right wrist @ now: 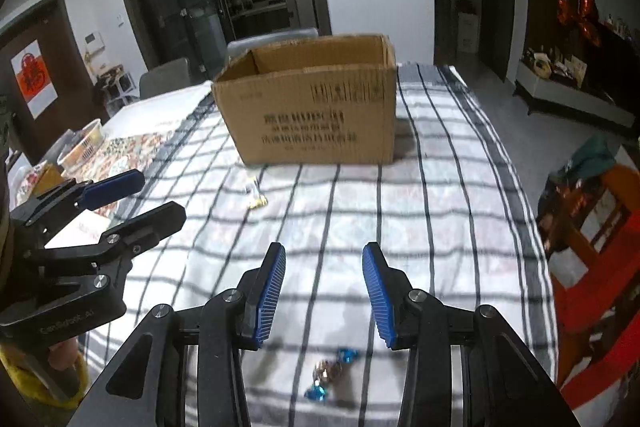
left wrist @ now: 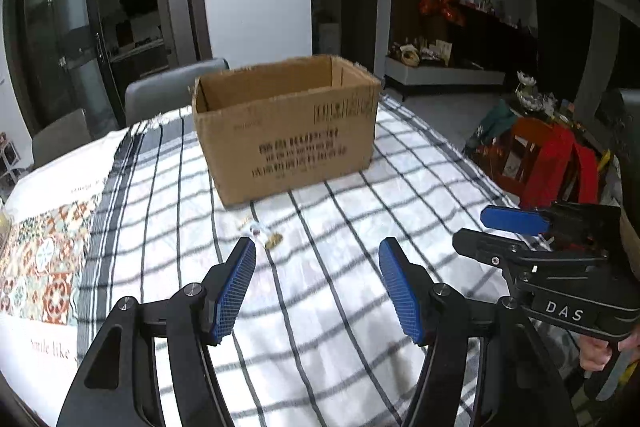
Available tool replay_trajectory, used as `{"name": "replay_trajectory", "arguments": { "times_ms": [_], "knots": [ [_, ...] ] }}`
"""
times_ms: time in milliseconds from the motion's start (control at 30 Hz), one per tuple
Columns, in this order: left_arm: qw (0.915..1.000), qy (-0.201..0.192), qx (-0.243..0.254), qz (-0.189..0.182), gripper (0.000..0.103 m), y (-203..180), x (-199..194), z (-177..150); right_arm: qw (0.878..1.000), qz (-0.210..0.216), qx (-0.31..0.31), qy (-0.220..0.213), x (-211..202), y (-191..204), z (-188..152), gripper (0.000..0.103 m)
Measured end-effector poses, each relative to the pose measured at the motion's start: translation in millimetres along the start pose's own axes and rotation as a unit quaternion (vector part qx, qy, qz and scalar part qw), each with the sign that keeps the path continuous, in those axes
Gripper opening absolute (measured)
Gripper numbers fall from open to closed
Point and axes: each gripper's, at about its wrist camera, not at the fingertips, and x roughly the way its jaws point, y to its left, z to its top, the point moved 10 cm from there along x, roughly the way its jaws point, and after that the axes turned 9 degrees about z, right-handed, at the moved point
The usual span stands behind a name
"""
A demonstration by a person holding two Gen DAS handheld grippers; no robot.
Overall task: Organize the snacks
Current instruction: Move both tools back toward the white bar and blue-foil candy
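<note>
An open brown cardboard box [left wrist: 286, 131] stands on the checked tablecloth; it also shows in the right wrist view [right wrist: 312, 107]. A small gold-wrapped candy [left wrist: 266, 235] lies in front of the box, just beyond my open, empty left gripper [left wrist: 318, 255]; it also shows in the right wrist view [right wrist: 256, 197]. A candy with blue twisted ends [right wrist: 330, 373] lies on the cloth low between the jaws of my open, empty right gripper [right wrist: 324, 259]. The right gripper shows at the right of the left wrist view [left wrist: 500, 231], the left gripper at the left of the right wrist view [right wrist: 152, 199].
The table carries a black-and-white checked cloth [left wrist: 320, 307] and a patterned mat [left wrist: 44, 267] on the left. Grey chairs [left wrist: 176, 91] stand behind the table. A red chair [right wrist: 600, 267] stands beside the right edge. Containers [right wrist: 84, 143] sit at the table's far left.
</note>
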Motion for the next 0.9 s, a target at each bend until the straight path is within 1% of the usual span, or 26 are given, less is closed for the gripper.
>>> {"name": "replay_trajectory", "arguments": {
  "times_ms": [133, 467, 633, 900],
  "knots": [
    [0.9998, 0.012, 0.009, 0.011, 0.063, -3, 5, -16, 1.000, 0.003, 0.014, 0.021, 7, -2, -23, 0.041],
    [0.9978, 0.065, 0.011, -0.007, 0.063, -21, 23, -60, 0.995, 0.018, 0.064, 0.080, 24, -8, -83, 0.041],
    [0.9955, 0.092, 0.012, -0.017, 0.063, -31, 31, -79, 0.994, 0.016, 0.068, 0.090, 29, -9, -97, 0.041],
    [0.9937, 0.111, 0.008, -0.016, 0.063, -30, 40, -91, 0.994, 0.011, 0.048, 0.100, 40, -3, -104, 0.040]
  ]
}}
